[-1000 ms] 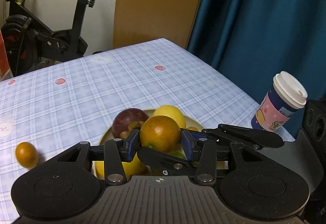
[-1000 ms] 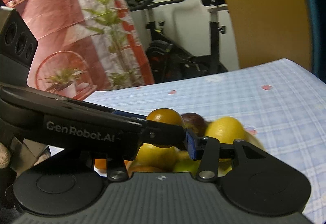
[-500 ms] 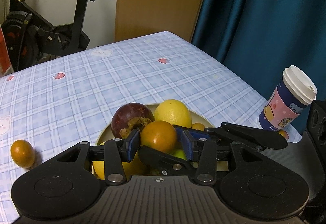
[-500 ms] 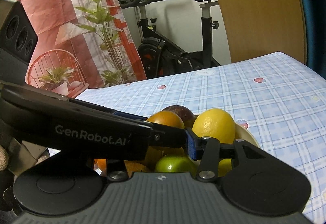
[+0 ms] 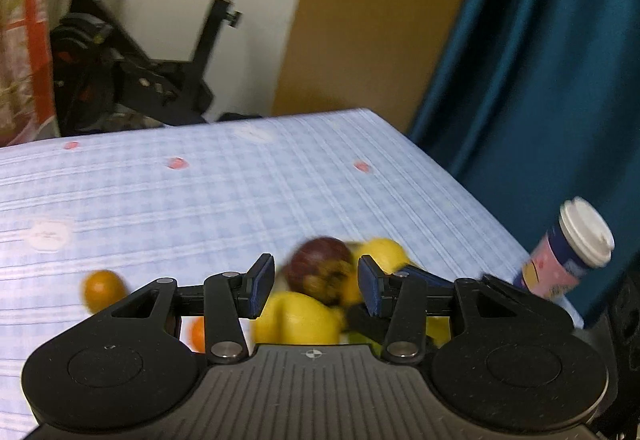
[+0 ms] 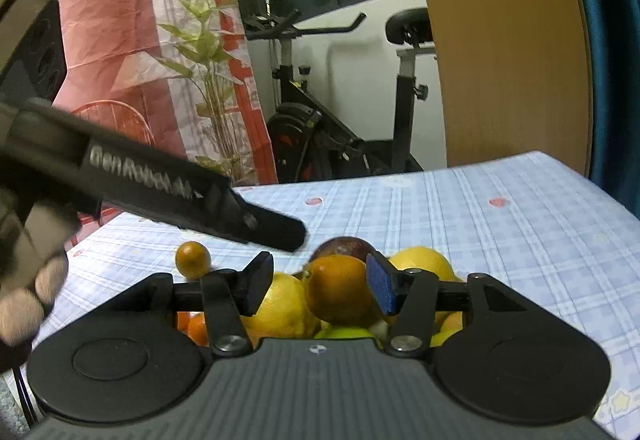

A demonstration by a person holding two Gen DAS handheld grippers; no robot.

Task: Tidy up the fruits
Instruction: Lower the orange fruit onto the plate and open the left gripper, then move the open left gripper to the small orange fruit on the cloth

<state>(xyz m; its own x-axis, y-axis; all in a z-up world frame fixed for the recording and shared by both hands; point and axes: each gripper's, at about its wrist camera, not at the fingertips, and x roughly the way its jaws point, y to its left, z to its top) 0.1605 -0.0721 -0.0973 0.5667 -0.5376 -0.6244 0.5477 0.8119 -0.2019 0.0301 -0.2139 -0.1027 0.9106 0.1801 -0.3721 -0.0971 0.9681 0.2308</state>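
Bench with blue checked cloth fills the middle of both views; exercise bike and teal curtain behind it. Fruit pile sits in a pale dish at lower centre of both views, dish mostly hidden by the grippers. The pile has a big lemon, another yellow citrus at the back, a dark purple fruit, green fruit underneath, and small oranges at lower left. One small orange fruit lies loose on the cloth, well apart from the dish, left of centre. Lidded paper cup stands at the right edge of the left wrist view.

Right gripper: jaws opening, an orange between them on top of the pile. The blue right pad is at or touching its side; the left pad stands clear, so it is not clamped.

Left gripper: jaws opening too, nothing between the pads, fruit only seen beyond them. Frame is motion-blurred. In the right wrist view its black finger crosses the left-middle, above the pile.

Likely step: letting the orange settle on the pile. To do well, open fully before backing off and pull straight back so the pad does not drag it; the heap is round and stacked, so a nudge could roll fruit off. The loose orange fruit looks like what is left to collect.
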